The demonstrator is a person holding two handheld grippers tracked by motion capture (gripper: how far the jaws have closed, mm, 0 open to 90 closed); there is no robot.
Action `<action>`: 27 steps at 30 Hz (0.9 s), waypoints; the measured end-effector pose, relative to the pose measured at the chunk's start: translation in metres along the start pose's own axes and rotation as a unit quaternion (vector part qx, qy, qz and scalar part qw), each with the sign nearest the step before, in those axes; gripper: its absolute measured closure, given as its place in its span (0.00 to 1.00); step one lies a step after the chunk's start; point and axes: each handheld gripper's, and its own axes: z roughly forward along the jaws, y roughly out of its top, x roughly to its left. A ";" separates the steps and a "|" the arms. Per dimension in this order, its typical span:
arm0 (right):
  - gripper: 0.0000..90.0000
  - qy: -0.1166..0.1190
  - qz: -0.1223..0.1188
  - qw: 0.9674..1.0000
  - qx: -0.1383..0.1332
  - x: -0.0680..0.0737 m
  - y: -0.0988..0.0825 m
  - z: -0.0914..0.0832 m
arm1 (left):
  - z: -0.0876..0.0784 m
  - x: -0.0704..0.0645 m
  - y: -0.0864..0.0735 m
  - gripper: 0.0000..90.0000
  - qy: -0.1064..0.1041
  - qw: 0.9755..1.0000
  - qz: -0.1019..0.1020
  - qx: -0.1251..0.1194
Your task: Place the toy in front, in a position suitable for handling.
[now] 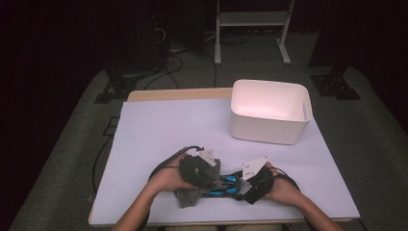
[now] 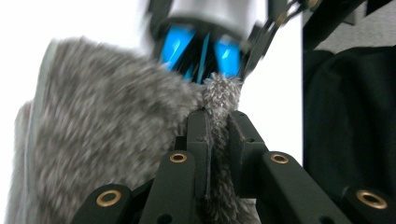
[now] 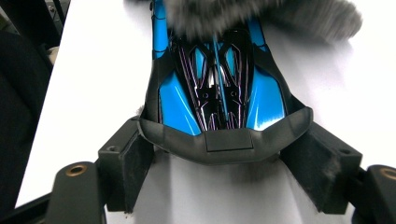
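A fold of grey fuzzy cloth point(image 2: 116, 154) is pinched between the pressed-together fingers of the left gripper point(image 2: 217, 135). The blue and black toy car point(image 3: 217, 93) is clamped at one end by the widely spread fingers of the right gripper point(image 3: 224, 163), near the table point(image 1: 159, 130) front edge, with the cloth against it.

Two hand-held black two-jaw grippers: left gripper point(image 1: 217, 179), right gripper point(image 1: 239, 186). Topped with pale grey three-cornered plates dotted with small holes. Trailed by thin black cables looping over the tabletop. Built from matte black angular linkage arms, pinned with brass-coloured ringed rivets. Lined with dark, flat rectangular pads point(image 3: 133, 161). Bare forearms, no sleeves visible.
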 end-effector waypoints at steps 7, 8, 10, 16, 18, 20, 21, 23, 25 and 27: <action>0.28 0.000 -0.001 1.000 0.001 0.000 0.000 0.000 | -0.010 0.007 -0.032 0.89 0.016 0.999 -0.039 0.000; 0.28 -0.001 -0.002 1.000 0.001 0.000 0.000 0.000 | -0.009 0.007 -0.032 0.89 0.014 0.999 -0.041 -0.005; 0.28 0.000 0.000 1.000 0.002 0.000 0.000 -0.001 | -0.007 0.007 -0.031 0.89 0.005 0.999 -0.039 -0.006; 0.27 0.002 0.009 1.000 0.002 -0.001 -0.001 -0.001 | 0.003 0.007 -0.019 0.89 -0.020 0.999 -0.027 -0.011; 0.26 0.000 0.016 1.000 0.002 -0.001 -0.002 -0.002 | 0.005 0.007 -0.018 0.89 -0.024 0.999 -0.028 -0.015; 0.25 -0.001 0.018 1.000 0.003 -0.001 -0.002 -0.003 | 0.005 0.007 -0.018 0.89 -0.025 0.999 -0.029 -0.019; 0.25 -0.002 0.019 1.000 0.006 0.000 -0.002 -0.003 | 0.006 0.007 -0.018 0.89 -0.026 0.999 -0.029 -0.022; 0.24 0.000 0.027 1.000 0.012 -0.001 -0.001 -0.005 | 0.006 0.007 -0.020 0.89 -0.028 0.999 -0.031 -0.029; 0.24 -0.001 0.030 0.999 0.017 0.000 0.000 -0.007 | 0.006 0.008 -0.021 0.89 -0.028 0.999 -0.029 -0.030; 0.24 -0.001 0.029 0.999 0.017 -0.001 0.001 -0.008 | 0.006 0.007 -0.021 0.89 -0.028 0.999 -0.032 -0.033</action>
